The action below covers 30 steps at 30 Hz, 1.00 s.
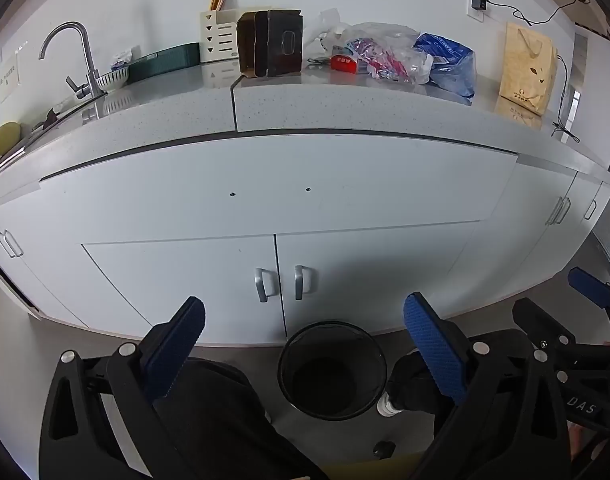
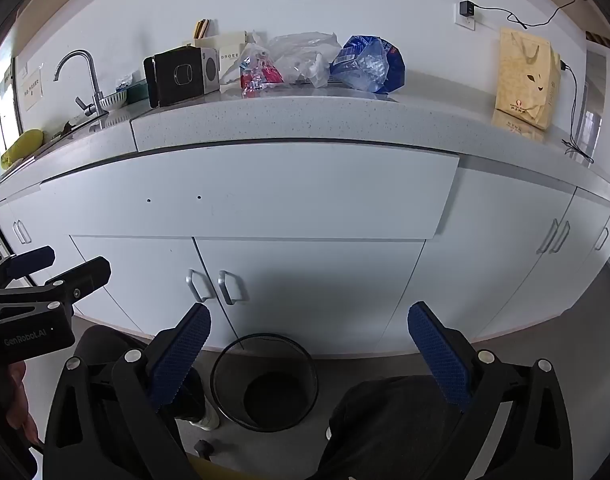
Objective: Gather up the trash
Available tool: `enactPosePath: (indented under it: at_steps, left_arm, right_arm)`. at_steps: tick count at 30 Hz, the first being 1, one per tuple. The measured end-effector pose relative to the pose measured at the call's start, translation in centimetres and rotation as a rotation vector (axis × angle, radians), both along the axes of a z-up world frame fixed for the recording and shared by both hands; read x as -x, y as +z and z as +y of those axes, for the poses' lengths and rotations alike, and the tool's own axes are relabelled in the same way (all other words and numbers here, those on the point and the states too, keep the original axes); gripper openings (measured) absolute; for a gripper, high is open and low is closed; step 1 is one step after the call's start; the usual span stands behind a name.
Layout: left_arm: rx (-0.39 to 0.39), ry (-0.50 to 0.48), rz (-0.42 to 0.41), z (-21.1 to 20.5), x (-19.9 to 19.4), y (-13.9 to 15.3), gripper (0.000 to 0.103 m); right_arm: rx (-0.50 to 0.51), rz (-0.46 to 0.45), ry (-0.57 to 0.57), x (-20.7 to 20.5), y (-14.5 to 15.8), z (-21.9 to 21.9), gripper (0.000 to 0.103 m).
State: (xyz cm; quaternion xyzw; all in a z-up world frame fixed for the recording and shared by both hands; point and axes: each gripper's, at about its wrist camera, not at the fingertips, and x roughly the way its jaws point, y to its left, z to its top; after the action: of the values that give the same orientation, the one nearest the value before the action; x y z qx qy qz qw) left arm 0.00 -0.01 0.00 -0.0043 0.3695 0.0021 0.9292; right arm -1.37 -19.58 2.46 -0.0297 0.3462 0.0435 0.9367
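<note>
Trash lies at the back of the counter: a dark cardboard box (image 1: 270,43) (image 2: 179,76), a clear plastic bag with red and pink wrappers (image 1: 379,54) (image 2: 265,72), a white plastic bag (image 2: 305,54) and a crumpled blue bag (image 1: 449,62) (image 2: 369,64). A black mesh bin (image 1: 332,370) (image 2: 264,382) stands on the floor by the cabinet doors. My left gripper (image 1: 305,316) is open and empty above the bin, well below the counter. My right gripper (image 2: 309,322) is open and empty at the same height, to the right of the left one.
A tan paper bag (image 1: 527,68) (image 2: 525,78) stands at the counter's right with a charger cable (image 2: 573,92). A sink with faucet (image 1: 75,56) (image 2: 85,80), a bowl (image 1: 112,78) and a green tray (image 1: 165,60) are at the left. My legs and shoes (image 1: 389,404) flank the bin.
</note>
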Motion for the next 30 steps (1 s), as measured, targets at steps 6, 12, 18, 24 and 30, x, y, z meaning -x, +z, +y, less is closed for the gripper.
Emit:
enactPosePath:
  at_steps: [6, 12, 18, 24, 30]
  left_arm:
    - [0.004, -0.001, -0.002, 0.02, 0.02, 0.07, 0.099]
    - [0.003, -0.001, -0.001, 0.12, 0.14, 0.08, 0.099]
    - [0.005, 0.001, -0.001, 0.17, 0.16, 0.04, 0.099]
    - [0.009, -0.001, 0.009, 0.17, -0.06, -0.18, 0.099]
    - [0.010, -0.001, 0.008, 0.12, -0.07, -0.19, 0.099]
  right_arm:
    - [0.000, -0.002, 0.001, 0.07, -0.02, 0.02, 0.100]
    - [-0.001, -0.001, 0.004, 0.09, -0.05, 0.09, 0.100]
    - [0.001, 0.000, 0.005, 0.01, -0.03, 0.07, 0.100]
    - [0.004, 0.004, 0.008, 0.02, -0.14, 0.35, 0.100]
    - [0.005, 0.005, 0.010, 0.10, -0.12, 0.45, 0.100]
